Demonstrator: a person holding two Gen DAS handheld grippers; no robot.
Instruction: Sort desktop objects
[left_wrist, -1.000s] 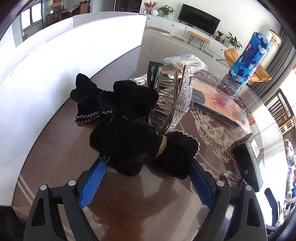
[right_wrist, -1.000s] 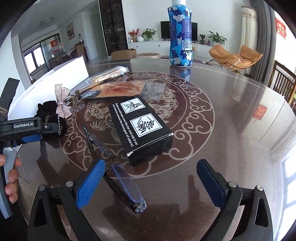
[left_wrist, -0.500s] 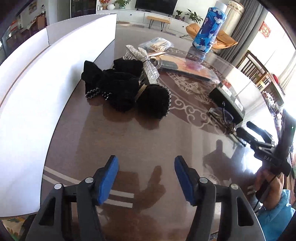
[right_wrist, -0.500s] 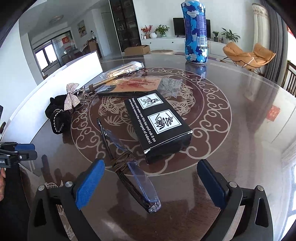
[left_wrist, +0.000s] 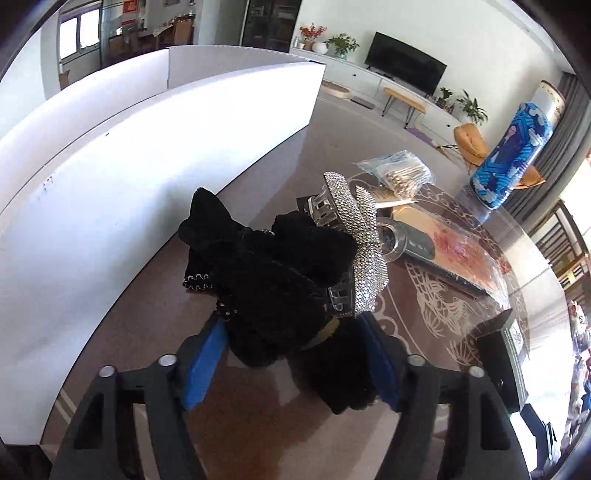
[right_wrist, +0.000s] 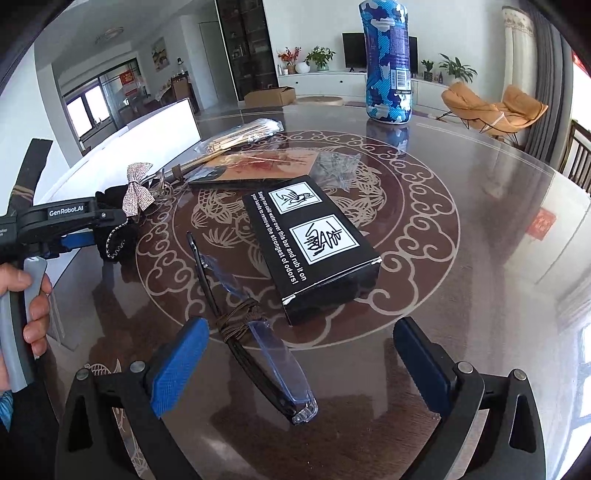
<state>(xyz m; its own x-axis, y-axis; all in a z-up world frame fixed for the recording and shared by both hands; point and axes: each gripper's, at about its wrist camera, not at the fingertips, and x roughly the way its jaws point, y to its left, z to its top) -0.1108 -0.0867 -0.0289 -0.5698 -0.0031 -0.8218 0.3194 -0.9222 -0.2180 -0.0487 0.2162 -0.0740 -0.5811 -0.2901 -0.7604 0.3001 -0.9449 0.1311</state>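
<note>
The white board (left_wrist: 155, 147) walls the left rim of the desk (left_wrist: 295, 435), and everything here is placed from it. Just beside its foot lies the black velvet bow pile (left_wrist: 273, 280), with the rhinestone bow clip (left_wrist: 360, 251) leaning on the side away from the board.

The left gripper (left_wrist: 295, 354) has its blue fingers (left_wrist: 205, 363) set either side of the nearest black bow; they have just been closing, and whether the pads already press the velvet I cannot tell. The right gripper (right_wrist: 299, 365), well away from the board, hangs released over the folded glasses (right_wrist: 255, 332), beside the black box (right_wrist: 314, 247).

Risks, as I judge them: the bows are tangled, so a lift may drag the neighbour and the clip along; soft velvet may slip from a shallow pinch; a swing could knock the board.

Against half a second earlier, the left gripper, then back over bare desk, is now up at the pile, with narrower fingers
</note>
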